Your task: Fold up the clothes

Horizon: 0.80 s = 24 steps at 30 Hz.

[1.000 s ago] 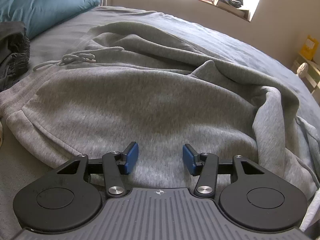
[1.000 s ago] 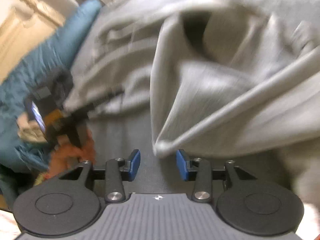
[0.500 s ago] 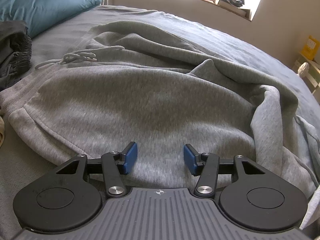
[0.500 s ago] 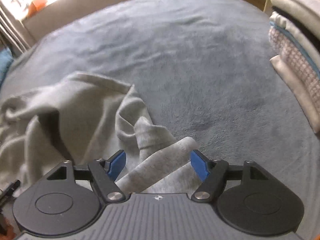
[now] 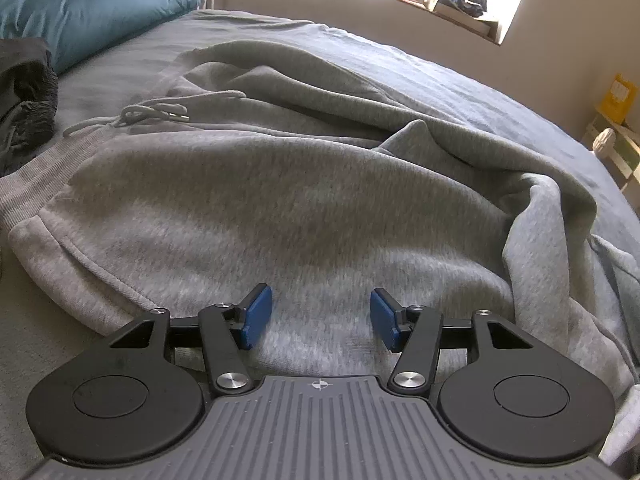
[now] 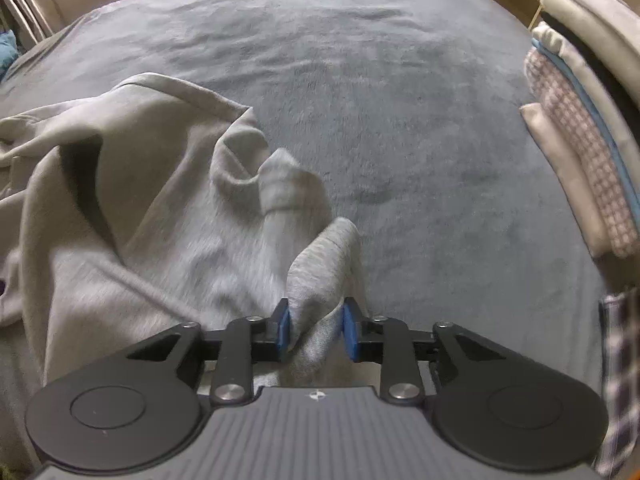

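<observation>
A: Where's the grey sweatpants (image 5: 304, 200) lying rn?

B: Spread on the grey-blue bed cover (image 6: 400, 92), crumpled. Seen from the left gripper (image 5: 321, 316), the long axis runs roughly across, waistband w/ the drawstring (image 5: 152, 114) off to its far left, legs trailing away to the right. Dark garment (image 5: 24, 92) and a teal pillow (image 5: 92, 0) beyond that, far left.

A: And the left tongs?

B: Tilted down over the fabric, blue pads spread and opening a bit more. Cloth lies beneath the gap, nothing pinched.

A: Right one?

B: Right gripper (image 6: 316, 330) points steeply down. Jaws closing, pads pressed on both sides of a cuff (image 6: 324, 264), the ribbed leg end. It stands up between the pads, tip pointing away from the tongs. Rest of that leg bunches just ahead and to the left.

A: Anything else nearby?

B: Stack of folded clothes (image 6: 576, 152) well off to the right gripper's right, at the bed's edge.
</observation>
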Available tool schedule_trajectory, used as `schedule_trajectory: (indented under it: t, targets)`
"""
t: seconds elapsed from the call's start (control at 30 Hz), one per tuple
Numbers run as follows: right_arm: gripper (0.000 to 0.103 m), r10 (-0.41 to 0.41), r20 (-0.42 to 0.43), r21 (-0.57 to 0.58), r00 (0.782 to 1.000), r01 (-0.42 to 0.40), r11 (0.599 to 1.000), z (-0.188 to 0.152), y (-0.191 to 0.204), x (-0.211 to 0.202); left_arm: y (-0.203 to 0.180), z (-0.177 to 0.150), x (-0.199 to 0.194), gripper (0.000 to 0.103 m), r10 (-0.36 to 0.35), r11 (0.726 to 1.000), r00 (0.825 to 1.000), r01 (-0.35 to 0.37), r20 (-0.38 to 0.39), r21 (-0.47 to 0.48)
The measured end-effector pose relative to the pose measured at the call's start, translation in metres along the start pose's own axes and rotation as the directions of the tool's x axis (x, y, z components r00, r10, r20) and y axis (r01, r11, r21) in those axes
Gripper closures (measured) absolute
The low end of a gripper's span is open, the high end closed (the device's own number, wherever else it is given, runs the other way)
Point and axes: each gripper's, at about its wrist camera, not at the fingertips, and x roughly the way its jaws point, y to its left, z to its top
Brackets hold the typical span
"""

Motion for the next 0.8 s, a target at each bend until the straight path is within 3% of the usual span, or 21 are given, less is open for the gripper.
schedule_trajectory:
  t: [0.13, 0.3, 0.43, 0.6, 0.67, 0.73, 0.8]
  targets:
    - [0.087, 0.042, -0.001, 0.014, 0.999, -0.042, 0.999, -0.021, -0.003, -0.025, -0.001, 0.001, 0.000, 0.048, 0.003, 1.000, 1.000, -0.003, -0.001, -0.004]
    - [0.089, 0.212, 0.026, 0.032, 0.977, -0.213, 0.976, -0.044, 0.008, -0.059, -0.003, 0.000, -0.002, 0.048, 0.014, 1.000, 1.000, -0.014, 0.003, -0.004]
    - [0.089, 0.366, 0.053, -0.031, 0.929, -0.365, 0.930, -0.049, 0.042, -0.079, -0.003, 0.000, -0.007, 0.048, 0.010, 1.000, 1.000, -0.010, 0.007, -0.017]
    - [0.089, 0.545, 0.069, -0.136, 0.836, -0.533, 0.835, -0.045, 0.097, -0.091, -0.002, 0.000, -0.013, 0.048, 0.010, 1.000, 1.000, -0.010, 0.014, -0.011]
    - [0.089, 0.584, 0.064, -0.165, 0.809, -0.569, 0.806, -0.044, 0.117, -0.087, -0.001, 0.000, -0.014, 0.048, 0.010, 1.000, 1.000, -0.009, 0.014, -0.018]
    - [0.089, 0.614, 0.041, -0.182, 0.788, -0.599, 0.780, -0.044, 0.133, -0.075, 0.001, 0.001, -0.015, 0.048, 0.007, 1.000, 1.000, -0.007, 0.014, -0.025]
    - [0.086, 0.602, -0.001, -0.175, 0.798, -0.593, 0.786, -0.048, 0.147, -0.055, 0.002, 0.002, -0.015, 0.048, 0.005, 1.000, 1.000, -0.005, 0.016, -0.027]
